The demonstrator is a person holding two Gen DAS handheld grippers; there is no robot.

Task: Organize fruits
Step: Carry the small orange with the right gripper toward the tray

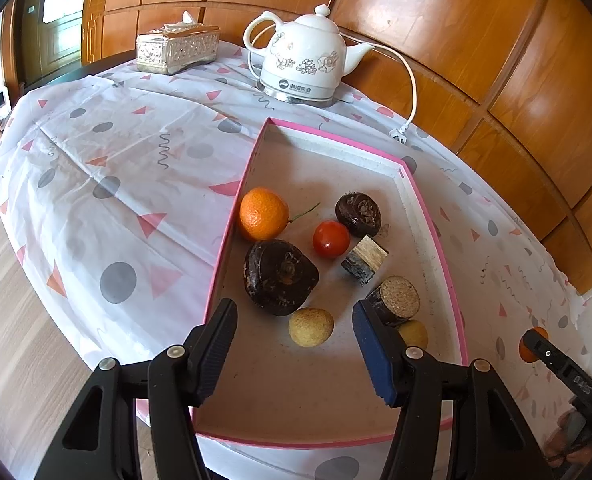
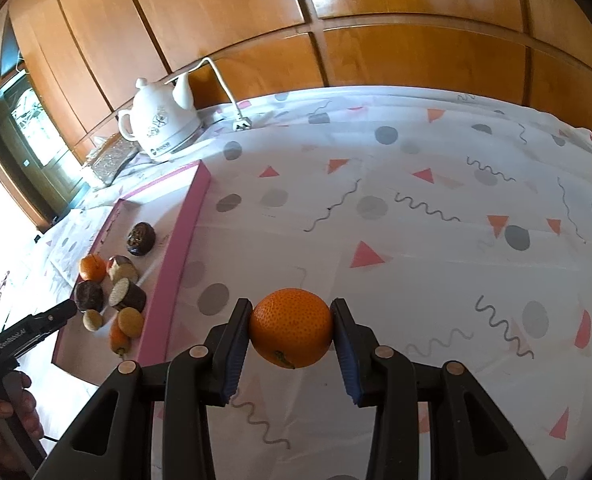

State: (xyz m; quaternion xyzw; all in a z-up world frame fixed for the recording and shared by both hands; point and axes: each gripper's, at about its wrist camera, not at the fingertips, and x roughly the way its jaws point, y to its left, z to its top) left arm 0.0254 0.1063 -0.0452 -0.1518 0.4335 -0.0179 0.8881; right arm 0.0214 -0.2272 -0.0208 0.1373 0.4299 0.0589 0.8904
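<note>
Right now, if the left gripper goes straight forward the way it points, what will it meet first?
Probably the yellow fruit, which lies just ahead between the open fingers of the left gripper in the pink box. The big dark fruit sits right behind it. Depth is unclear.

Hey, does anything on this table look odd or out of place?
Yes: the white kettle has its power cord trailing loose, its plug lying unplugged on the tablecloth beside the pink tray. Nothing looks spilled or damaged.
</note>
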